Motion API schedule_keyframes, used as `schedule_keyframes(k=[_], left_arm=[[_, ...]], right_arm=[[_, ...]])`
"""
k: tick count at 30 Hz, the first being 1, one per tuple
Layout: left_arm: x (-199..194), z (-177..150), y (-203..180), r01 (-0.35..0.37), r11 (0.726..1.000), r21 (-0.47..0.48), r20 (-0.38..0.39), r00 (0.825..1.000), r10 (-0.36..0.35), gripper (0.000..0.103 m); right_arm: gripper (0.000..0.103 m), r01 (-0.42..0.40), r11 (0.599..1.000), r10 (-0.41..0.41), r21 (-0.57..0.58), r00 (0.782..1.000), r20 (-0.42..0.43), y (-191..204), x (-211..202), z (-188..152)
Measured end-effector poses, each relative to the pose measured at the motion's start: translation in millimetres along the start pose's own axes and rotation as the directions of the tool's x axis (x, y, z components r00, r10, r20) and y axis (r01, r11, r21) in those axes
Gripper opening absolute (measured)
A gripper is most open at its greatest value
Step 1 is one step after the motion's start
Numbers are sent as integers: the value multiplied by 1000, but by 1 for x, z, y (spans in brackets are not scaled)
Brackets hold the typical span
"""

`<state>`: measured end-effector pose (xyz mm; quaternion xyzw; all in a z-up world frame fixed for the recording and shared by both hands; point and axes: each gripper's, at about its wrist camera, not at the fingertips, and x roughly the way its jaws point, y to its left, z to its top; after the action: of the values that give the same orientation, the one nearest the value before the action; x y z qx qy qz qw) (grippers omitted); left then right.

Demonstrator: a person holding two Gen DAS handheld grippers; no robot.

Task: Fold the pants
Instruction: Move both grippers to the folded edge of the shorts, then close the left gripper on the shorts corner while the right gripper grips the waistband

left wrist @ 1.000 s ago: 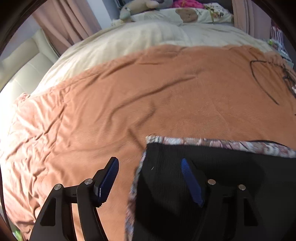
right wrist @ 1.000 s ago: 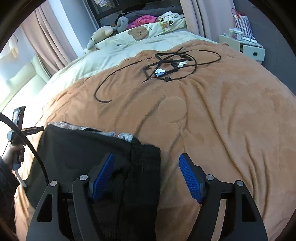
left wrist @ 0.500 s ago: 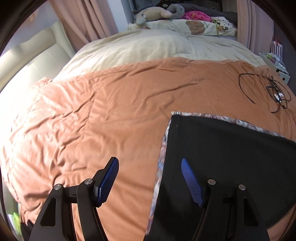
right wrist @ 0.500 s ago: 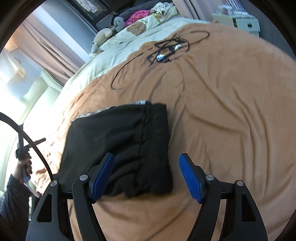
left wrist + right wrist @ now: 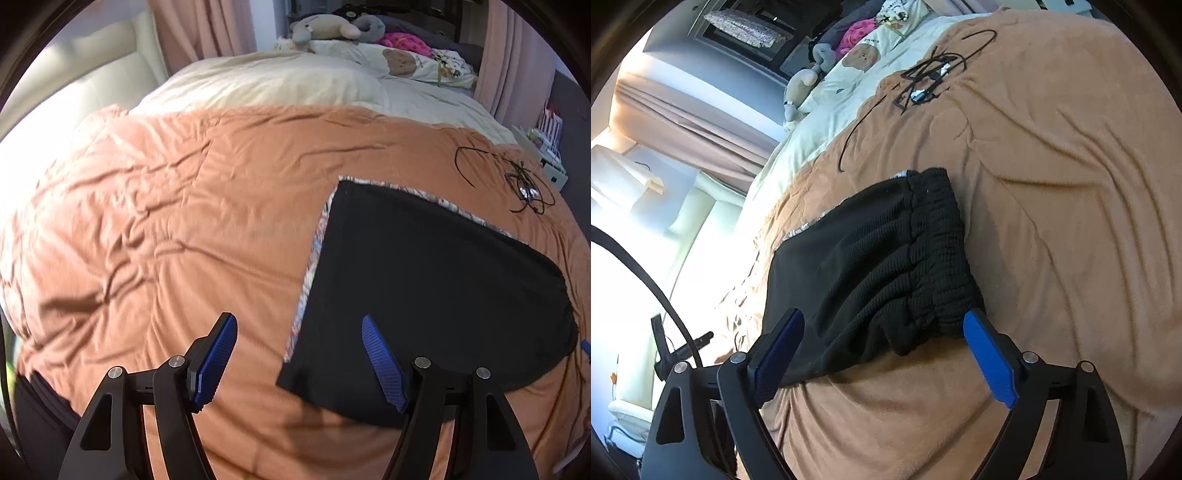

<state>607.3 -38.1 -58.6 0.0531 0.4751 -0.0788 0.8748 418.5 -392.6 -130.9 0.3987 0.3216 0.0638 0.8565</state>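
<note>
Black pants (image 5: 424, 280) lie folded in a flat rectangle on the orange blanket (image 5: 184, 221), with a patterned lining showing along the far and left edges. My left gripper (image 5: 299, 354) is open and empty, raised above the pants' near left corner. In the right wrist view the pants (image 5: 871, 266) show their ribbed elastic waistband at the right end. My right gripper (image 5: 882, 354) is open and empty, above the near edge of the pants by the waistband.
A tangle of black cable (image 5: 524, 184) lies on the blanket past the pants; it also shows in the right wrist view (image 5: 923, 81). A cream duvet (image 5: 277, 81), pillows and soft toys (image 5: 325, 27) lie at the far end. Pink curtains hang behind.
Both grippers have lifted up and pulled back from the pants, so more of the bed shows. The right wrist view has tilted. The pants lie still.
</note>
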Motion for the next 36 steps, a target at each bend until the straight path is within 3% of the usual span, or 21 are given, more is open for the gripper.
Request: schedule_keyframes(k=[9, 12, 15, 23, 32, 35, 36], left_arm=[[27, -42, 19, 76, 981, -176, -70, 994, -90, 71], [39, -51, 24, 90, 971, -223, -96, 989, -114, 55], [52, -57, 27, 89, 962, -257, -125, 984, -125, 52], [83, -68, 34, 88, 955, -282, -164, 977, -138, 52], [113, -74, 39, 110, 950, -291, -173, 971, -165, 52], [115, -73, 39, 114, 950, -291, -159, 973, -166, 44], [115, -73, 38, 124, 949, -290, -152, 973, -173, 36]], right_arm=[[88, -49, 994, 53, 96, 998, -33, -27, 14, -8], [88, -68, 992, 73, 109, 997, -37, -32, 15, -7], [88, -77, 990, 82, 116, 996, -42, -35, 17, -7], [88, -115, 979, 126, 170, 990, -56, -47, 28, -12], [88, -125, 972, 131, 200, 991, -15, -56, 32, -14], [87, -115, 971, 117, 211, 993, 6, -57, 31, -16], [86, -110, 970, 109, 215, 994, 16, -55, 30, -18]])
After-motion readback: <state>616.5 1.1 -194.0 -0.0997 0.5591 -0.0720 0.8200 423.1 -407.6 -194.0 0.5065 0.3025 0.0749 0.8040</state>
